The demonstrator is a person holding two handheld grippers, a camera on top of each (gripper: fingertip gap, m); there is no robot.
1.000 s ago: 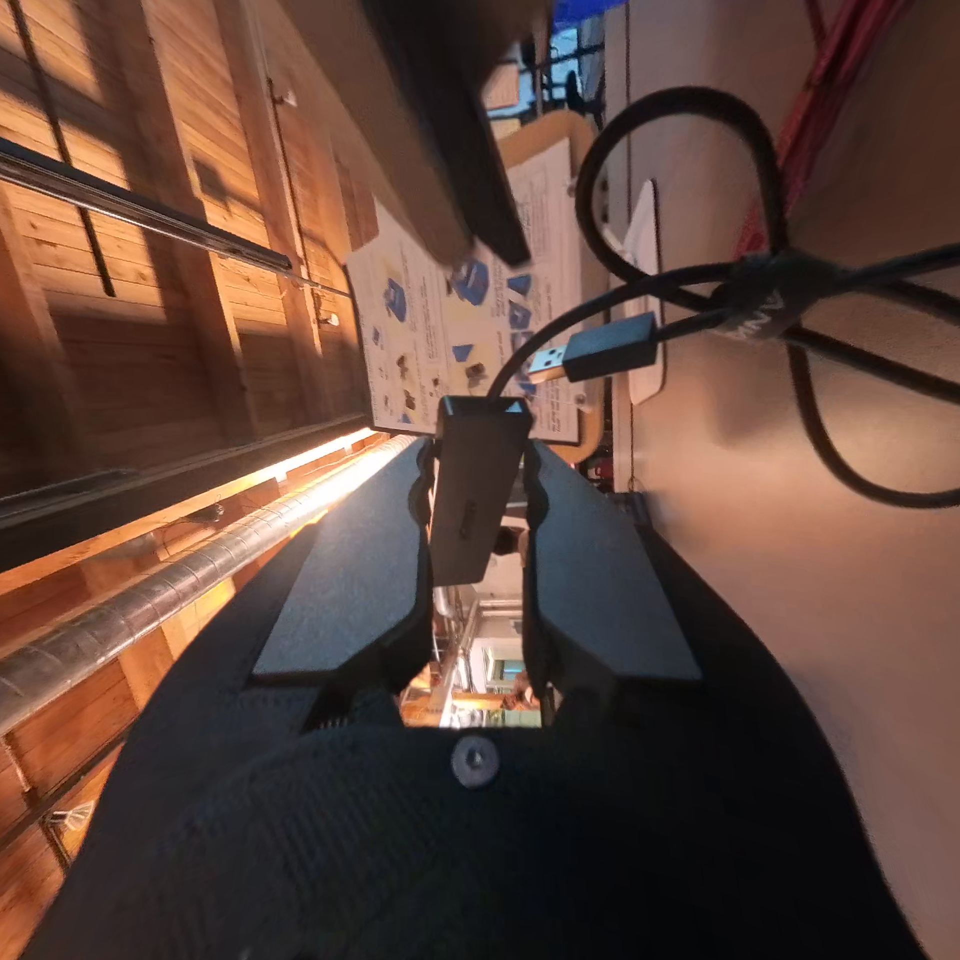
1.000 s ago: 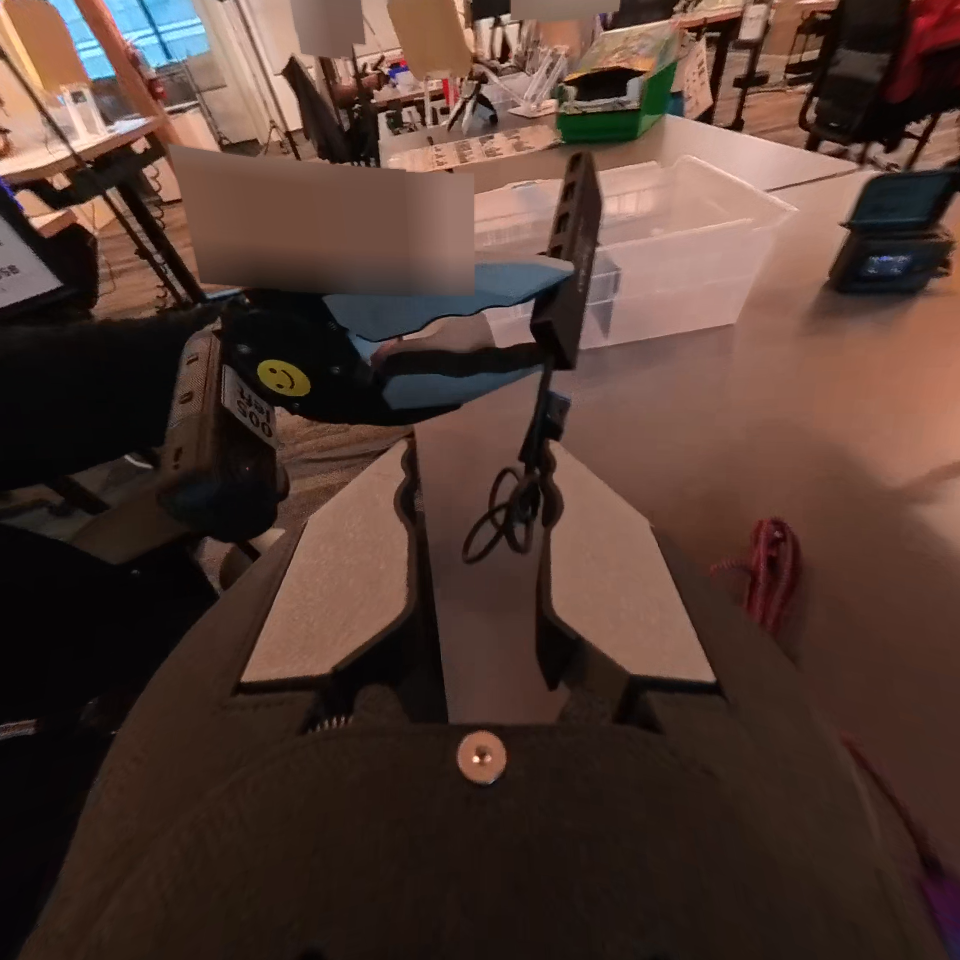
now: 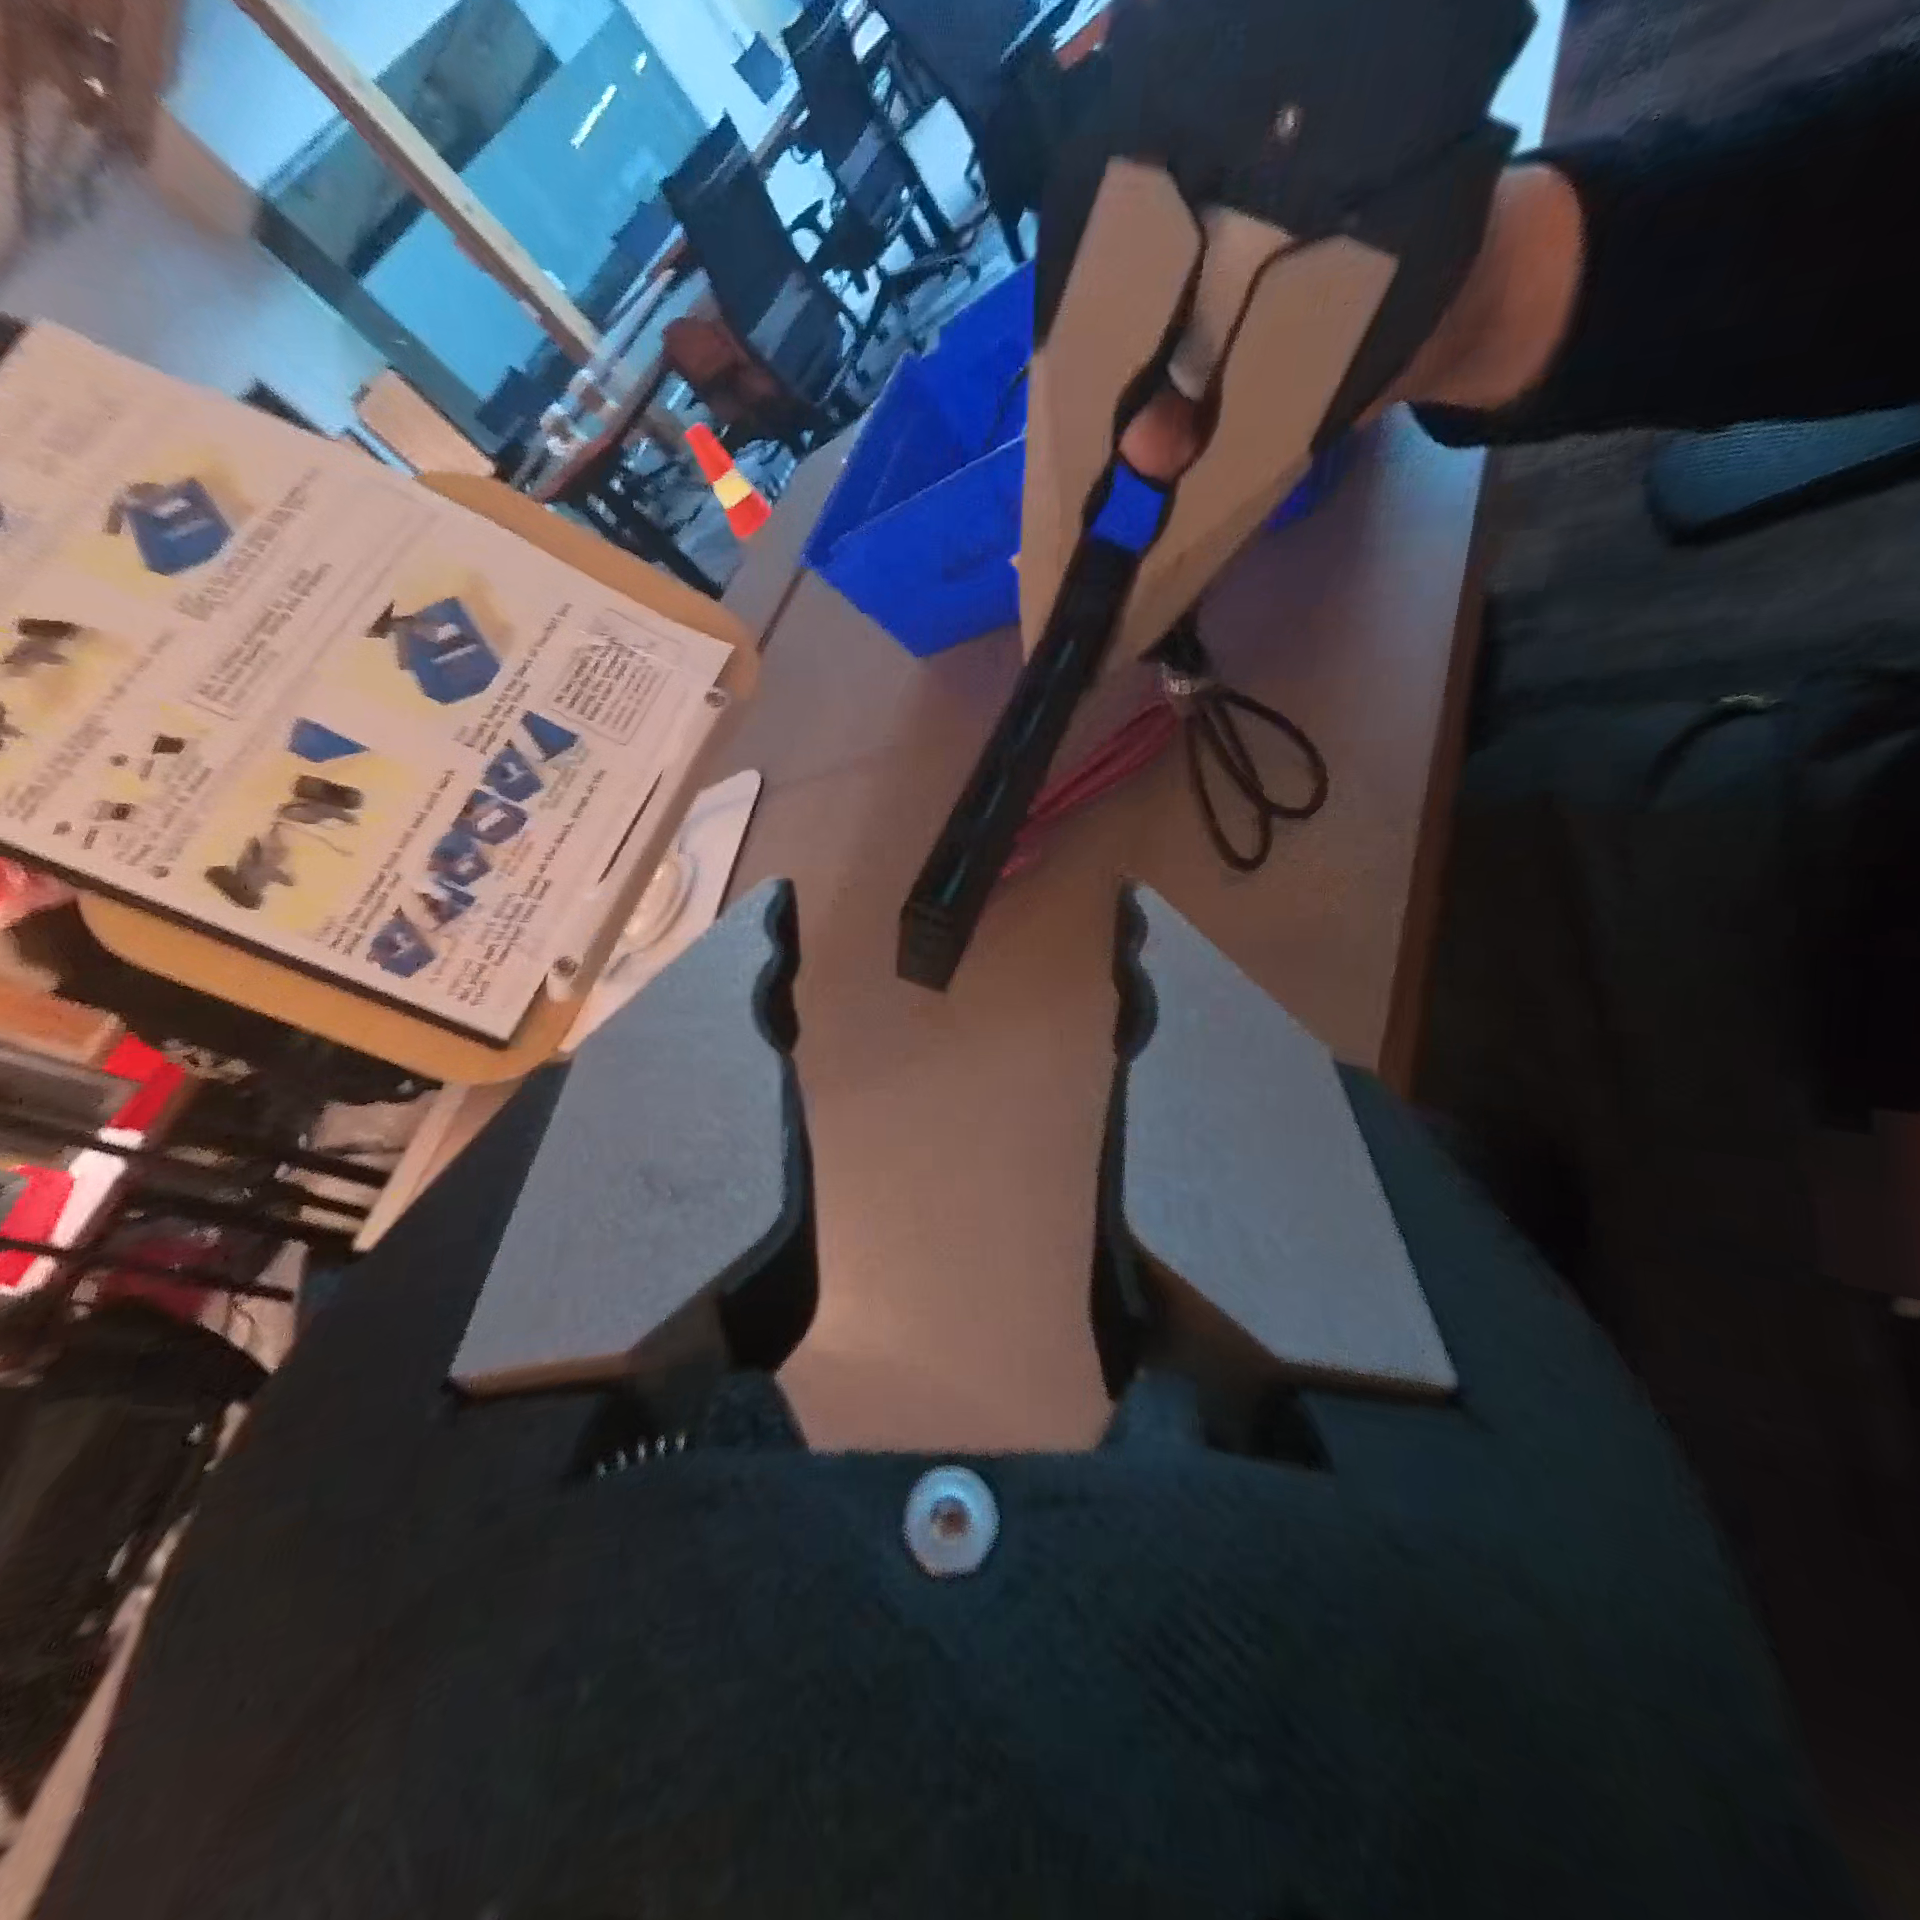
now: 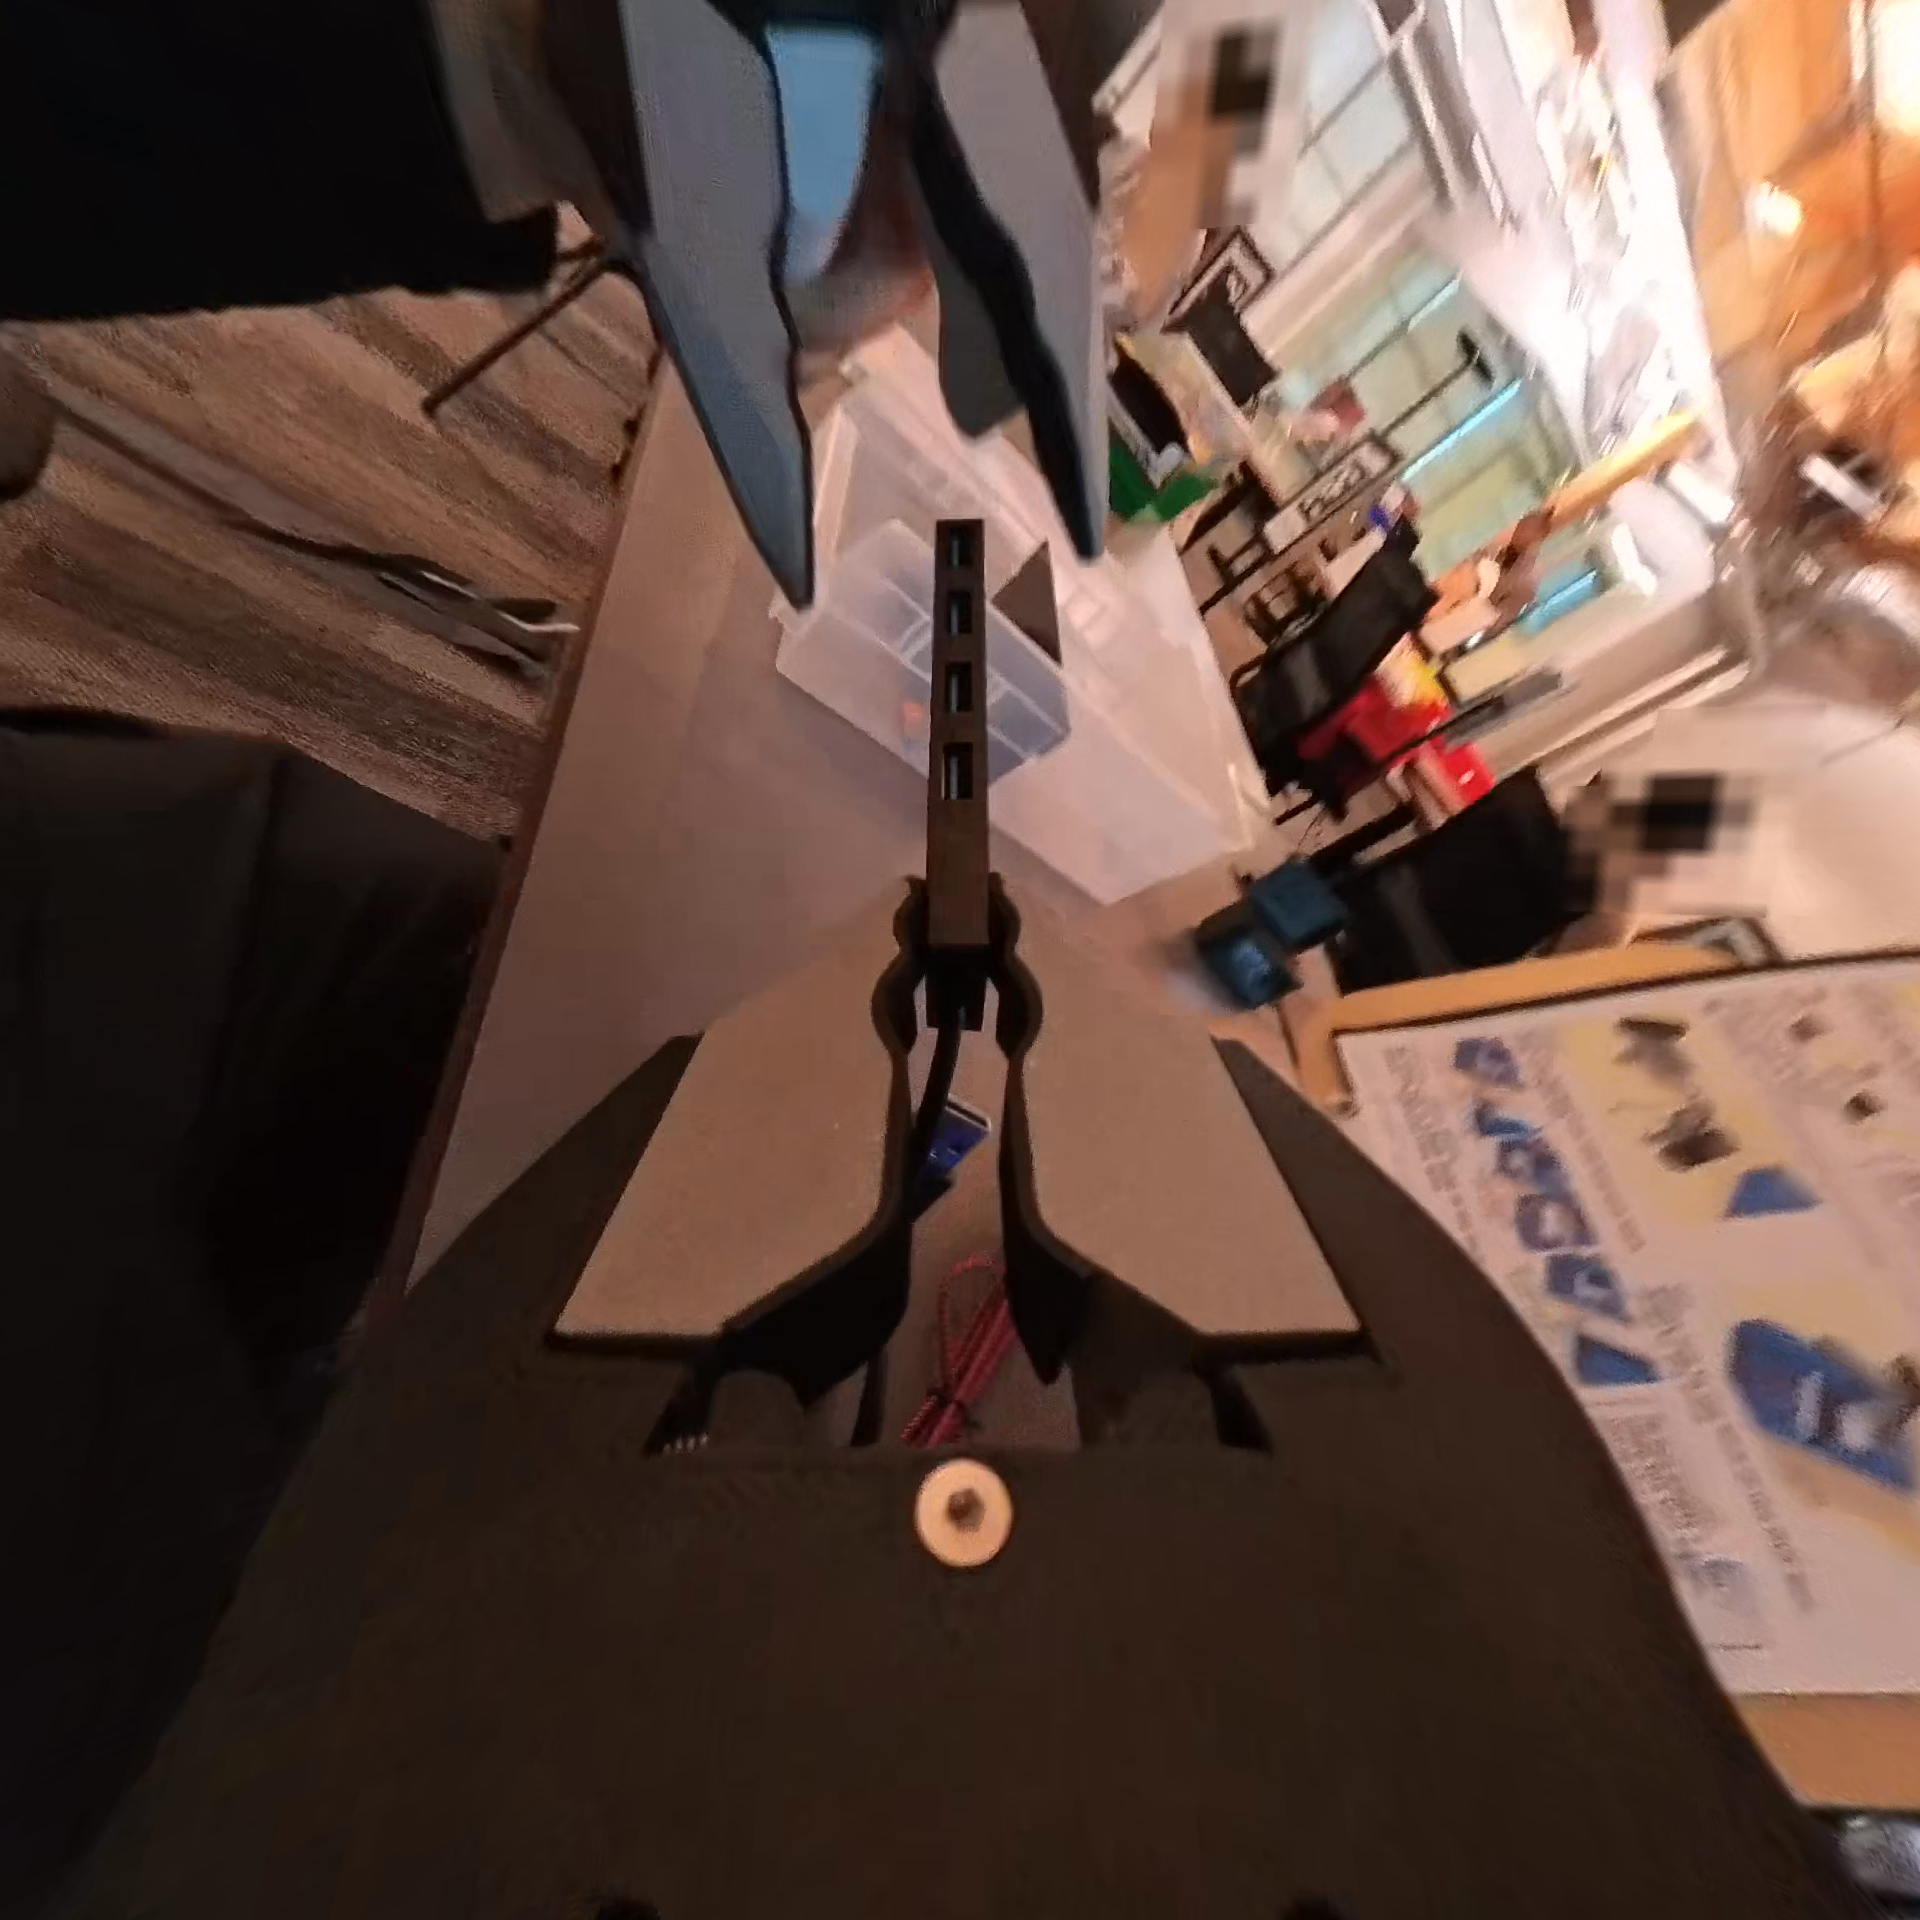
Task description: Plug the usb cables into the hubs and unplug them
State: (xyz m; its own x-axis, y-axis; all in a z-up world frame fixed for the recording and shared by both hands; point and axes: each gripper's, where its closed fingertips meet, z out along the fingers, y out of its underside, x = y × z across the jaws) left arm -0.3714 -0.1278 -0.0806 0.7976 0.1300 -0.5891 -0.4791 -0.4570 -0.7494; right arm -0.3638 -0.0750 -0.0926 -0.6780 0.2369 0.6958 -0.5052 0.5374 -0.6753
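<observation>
My right gripper (image 4: 956, 920) is shut on the cable end of a black USB hub (image 4: 957, 727). The hub stands forward from the fingertips with its row of ports facing the camera. The hub's black cable (image 4: 932, 1091) runs back between the fingers, and a blue plug (image 4: 951, 1148) shows below it. My left gripper (image 3: 956, 935) is open and empty, just short of the hub's free end (image 3: 987, 810). In the left wrist view the right gripper (image 3: 1096, 644) clamps the hub from above. The left gripper (image 4: 940, 566) also shows open at the top of the right wrist view.
A coiled black cable (image 3: 1257, 779) and a red cable (image 3: 1091, 769) lie on the table (image 3: 935, 1195). A printed sheet on a board (image 3: 312, 727) lies to the left, a blue bin (image 3: 935, 520) behind. A clear plastic box (image 4: 1081, 769) stands beyond the hub.
The hub has passed from my left gripper to my right. The left has opened and let go; the right, open before, has shut on the hub's cable end. Both views have swung round.
</observation>
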